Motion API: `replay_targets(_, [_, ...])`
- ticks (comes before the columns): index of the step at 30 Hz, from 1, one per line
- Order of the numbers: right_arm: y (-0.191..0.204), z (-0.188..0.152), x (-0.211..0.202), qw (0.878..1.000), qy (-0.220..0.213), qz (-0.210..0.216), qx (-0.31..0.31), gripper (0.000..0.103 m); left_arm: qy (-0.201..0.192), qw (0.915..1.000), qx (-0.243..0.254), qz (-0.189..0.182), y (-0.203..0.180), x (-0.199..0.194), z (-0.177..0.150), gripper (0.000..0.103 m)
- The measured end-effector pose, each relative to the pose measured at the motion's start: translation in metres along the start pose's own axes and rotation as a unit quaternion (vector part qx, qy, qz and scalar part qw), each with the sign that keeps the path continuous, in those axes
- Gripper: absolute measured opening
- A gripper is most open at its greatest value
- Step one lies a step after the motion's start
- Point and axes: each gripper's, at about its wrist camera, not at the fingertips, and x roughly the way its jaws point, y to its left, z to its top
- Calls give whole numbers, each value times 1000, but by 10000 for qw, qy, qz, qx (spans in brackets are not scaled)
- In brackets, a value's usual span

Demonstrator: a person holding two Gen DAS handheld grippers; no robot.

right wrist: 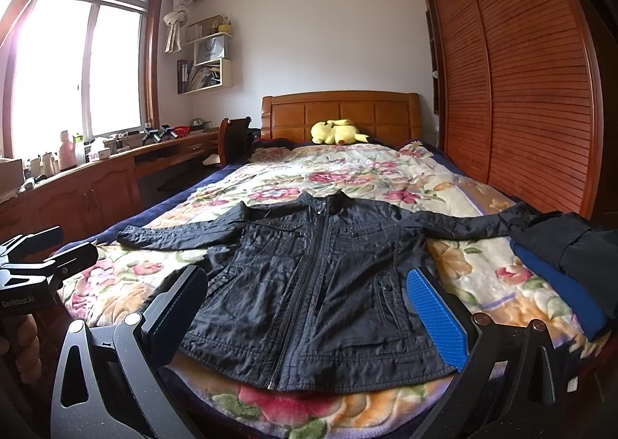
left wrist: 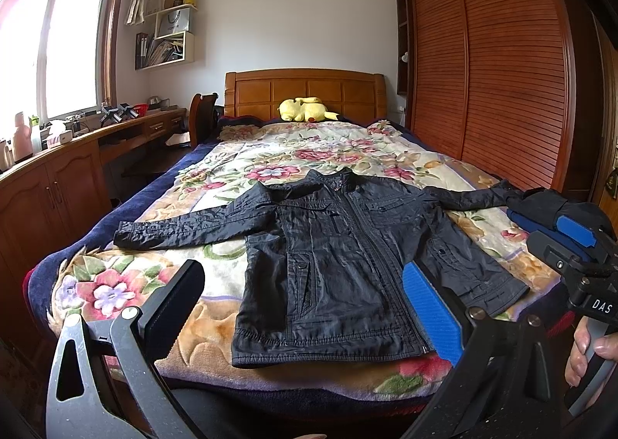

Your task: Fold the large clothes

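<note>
While you hold both tools level at the foot of the bed, your left gripper (left wrist: 305,292) hangs with its jaws spread wide and nothing between them, above the floral blanket (left wrist: 127,284) near the jacket's left hem corner. Left of it, the cabinet run (left wrist: 58,184) under the window leaves a dark floor aisle beside the bed. The black jacket (left wrist: 340,245) lies flat, front up and zipped, collar toward the headboard (left wrist: 305,91), both sleeves stretched sideways, hem just short of the blanket's near edge. Your right gripper (right wrist: 309,307) also gapes empty over the hem. Your right hand (left wrist: 587,354) wraps its handle. Farther right, a folded pile (right wrist: 560,276) touches the right cuff, with the wardrobe (right wrist: 521,72) close behind.
</note>
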Motion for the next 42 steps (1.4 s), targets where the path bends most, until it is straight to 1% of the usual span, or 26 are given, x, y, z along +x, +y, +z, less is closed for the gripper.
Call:
replay_targets(4, [1, 1, 0, 10000, 1, 15, -2, 103, 1, 10000, -3, 3, 3, 3, -6, 103])
replay_targets(16, [1, 2, 1, 10000, 8, 31, -2, 103, 7, 10000, -10, 15, 3, 3, -6, 103])
replay_targets(22, [3, 0, 8, 9999, 67, 105, -2, 103, 127, 9999, -48, 72, 11, 12, -9, 103])
replay_targets(28, [6, -4, 24, 9996, 189, 222, -15, 103, 278, 9994, -123, 180, 29, 23, -14, 103])
replay_targets(35, [10, -3, 44, 9989, 319, 326, -89, 103, 393, 9988, -245, 174, 48, 35, -22, 103])
replay_targets(42, [14, -8, 81, 9972, 528, 500, -165, 103, 582, 9975, -307, 255, 70, 59, -35, 103])
